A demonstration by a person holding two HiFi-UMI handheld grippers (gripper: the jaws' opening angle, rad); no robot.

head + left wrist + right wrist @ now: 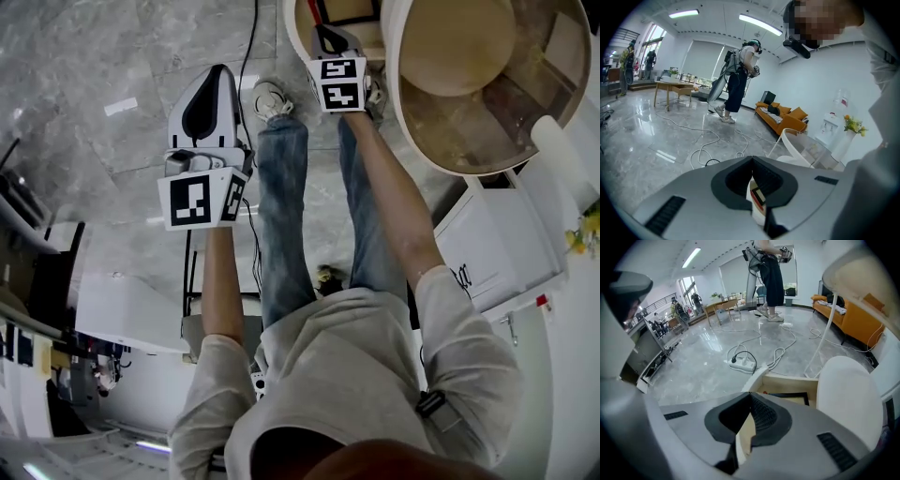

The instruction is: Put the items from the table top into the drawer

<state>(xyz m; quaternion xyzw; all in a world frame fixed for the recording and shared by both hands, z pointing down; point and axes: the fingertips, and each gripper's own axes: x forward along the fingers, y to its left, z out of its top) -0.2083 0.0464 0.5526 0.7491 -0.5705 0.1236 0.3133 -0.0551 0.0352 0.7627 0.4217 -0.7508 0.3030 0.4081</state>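
My left gripper [219, 69] [752, 158] hangs over the grey floor to the left of my legs, its jaws shut with nothing between them. Further right, my right gripper [318, 28] [750, 394] is above the open drawer [293, 30] [785, 383] of the round white table [405, 112], jaws shut and empty. The drawer has a pale wooden inside, and a flat dark-framed item [789, 396] lies in it. No loose item shows on the table top in these views.
A white rounded surface [848, 394] rises right of the drawer. On the floor lie a power strip [743, 363] and cables. An orange sofa [783, 118] and another person [738, 79] are further off. A white cabinet [497, 246] stands to my right.
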